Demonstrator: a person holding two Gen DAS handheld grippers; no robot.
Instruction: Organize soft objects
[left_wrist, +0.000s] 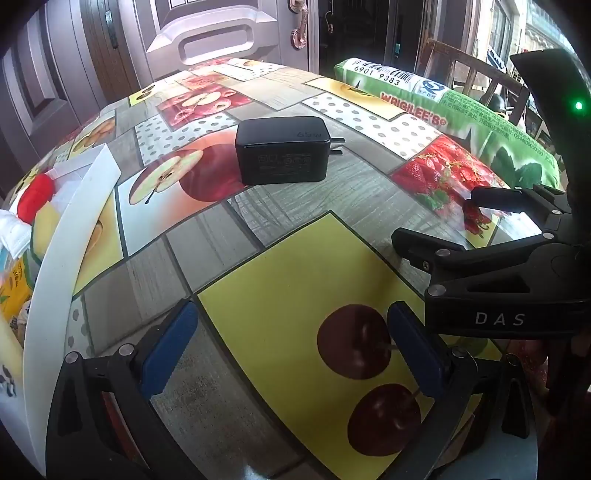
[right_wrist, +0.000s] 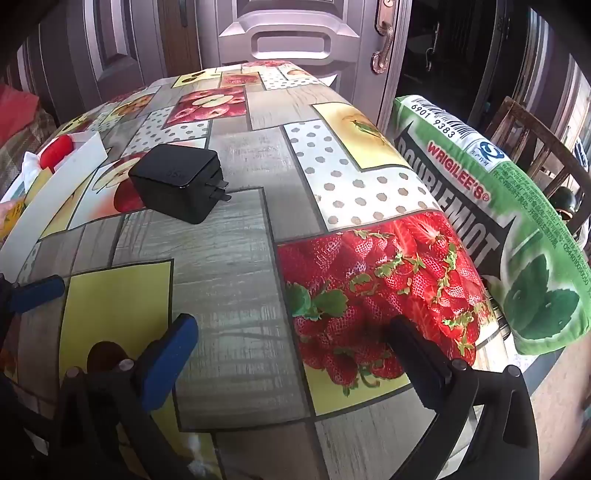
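Observation:
A green gum-pack pillow (right_wrist: 491, 218) lies at the table's right edge; it also shows in the left wrist view (left_wrist: 454, 114). A white box (left_wrist: 55, 266) at the left holds soft items, among them a red plush (left_wrist: 35, 195), also seen in the right wrist view (right_wrist: 55, 149). My left gripper (left_wrist: 291, 343) is open and empty above the tablecloth. My right gripper (right_wrist: 291, 350) is open and empty over the strawberry print, left of the pillow. The right gripper shows in the left wrist view (left_wrist: 432, 218), and a blue left fingertip (right_wrist: 37, 290) shows in the right wrist view.
A black charger block (left_wrist: 282, 151) with prongs lies mid-table, also in the right wrist view (right_wrist: 177, 184). The fruit-print tablecloth (right_wrist: 251, 258) covers the table. A door stands behind the table. A wooden chair (right_wrist: 535, 147) stands beyond the pillow.

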